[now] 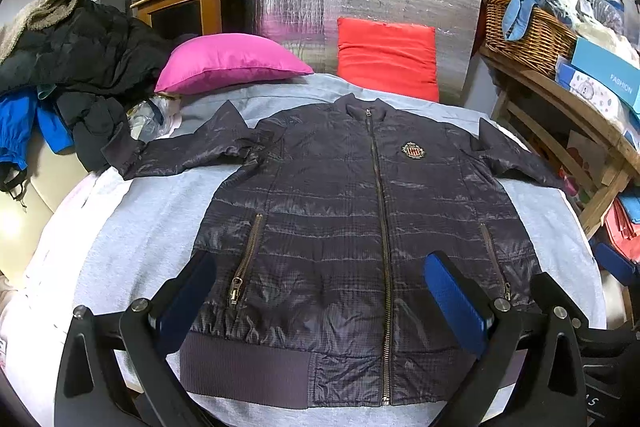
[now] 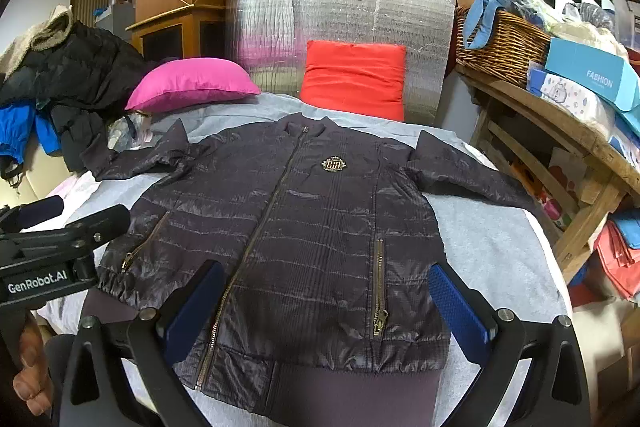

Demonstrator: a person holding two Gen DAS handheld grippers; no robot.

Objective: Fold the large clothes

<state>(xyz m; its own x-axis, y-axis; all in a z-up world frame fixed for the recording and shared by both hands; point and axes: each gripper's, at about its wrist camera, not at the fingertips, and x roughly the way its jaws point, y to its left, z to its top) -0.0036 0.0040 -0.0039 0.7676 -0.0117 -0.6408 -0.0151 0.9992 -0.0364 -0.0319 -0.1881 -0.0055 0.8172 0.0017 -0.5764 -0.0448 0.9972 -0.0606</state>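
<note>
Left wrist view: the dark quilted zip-up jacket [image 1: 340,219] is lying flat on the grey sheet-covered bed [image 1: 152,211]. The left gripper [image 1: 320,291] is hovering near, jaws wide, holding nothing.

Right wrist view: the right gripper [image 2: 324,301] is gaping wide too, holding nothing. A woven wicker basket [image 2: 504,47] is sitting far right.

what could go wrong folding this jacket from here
1. The jacket has a shiny, slick-looking shell, so it may slip from the open left gripper or right gripper.
2. Its left sleeve lies bunched against the dark clothes pile and could snag or drag them.
3. The grey sheet underneath might get pinched along with it.
</note>
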